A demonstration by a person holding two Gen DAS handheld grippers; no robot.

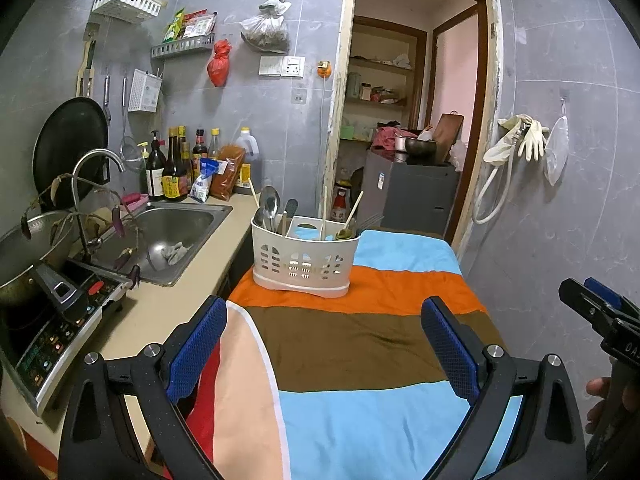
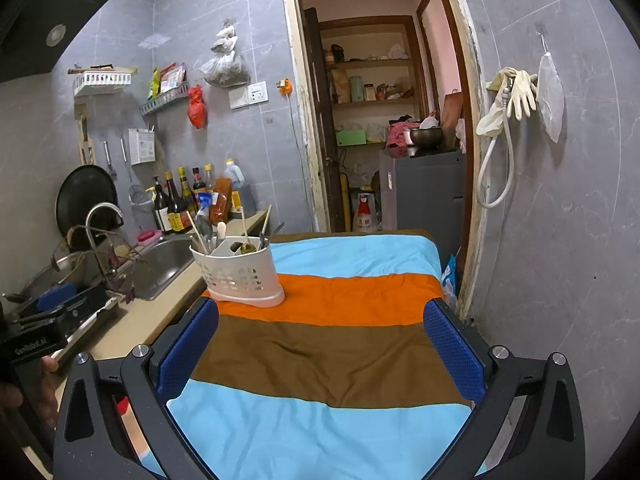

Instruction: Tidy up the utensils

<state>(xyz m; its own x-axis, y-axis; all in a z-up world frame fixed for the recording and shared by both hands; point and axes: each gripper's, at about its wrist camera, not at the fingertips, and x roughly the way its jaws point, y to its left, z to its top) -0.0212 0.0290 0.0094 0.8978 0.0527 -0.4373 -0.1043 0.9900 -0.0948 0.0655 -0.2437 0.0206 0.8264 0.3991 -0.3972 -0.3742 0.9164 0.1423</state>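
A white plastic utensil caddy [image 1: 304,260] stands on the orange stripe of a striped cloth [image 1: 360,352] covering the table. It holds metal spoons [image 1: 270,204], chopsticks [image 1: 324,212] and a wooden spoon [image 1: 354,208] upright. It also shows in the right wrist view [image 2: 240,270], left of centre. My left gripper [image 1: 324,340] is open and empty above the brown stripe, short of the caddy. My right gripper [image 2: 320,344] is open and empty over the cloth [image 2: 328,360], to the right of the caddy. The right gripper's side shows at the left wrist view's right edge [image 1: 600,312].
A counter on the left holds a steel sink [image 1: 168,236] with a tap [image 1: 96,168], an induction cooker [image 1: 52,332], a pot and sauce bottles [image 1: 176,168]. An open doorway [image 1: 404,128] with a grey cabinet lies behind the table. A tiled wall with hanging gloves [image 1: 524,140] stands right.
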